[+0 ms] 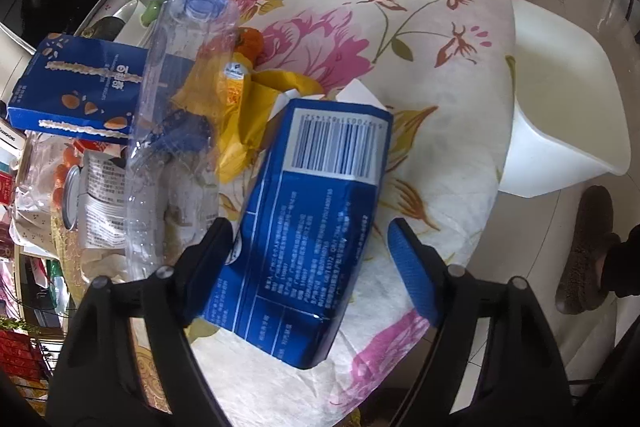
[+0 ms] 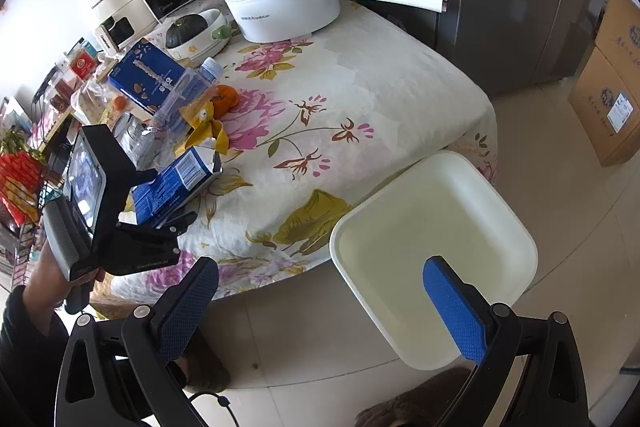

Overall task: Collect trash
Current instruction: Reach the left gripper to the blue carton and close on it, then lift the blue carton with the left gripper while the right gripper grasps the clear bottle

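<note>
On the floral tablecloth (image 1: 440,75), near its front edge, lies the blue carton (image 1: 304,211), barcode side up, its torn end pointing toward the rest of the litter. The left gripper (image 1: 312,247) straddles the carton's lower half with both pads spread wide and not yet touching its sides, an alignment that suits a pinch across the narrow width. The right gripper (image 2: 320,303) hangs released over the floor, clear of the table and near the white chair (image 2: 432,259). The clear plastic bottle (image 1: 176,115) overlies a yellow wrapper (image 1: 248,115) and a blue snack box (image 1: 80,87), obscuring them. No trash receptacle is visible.
</note>
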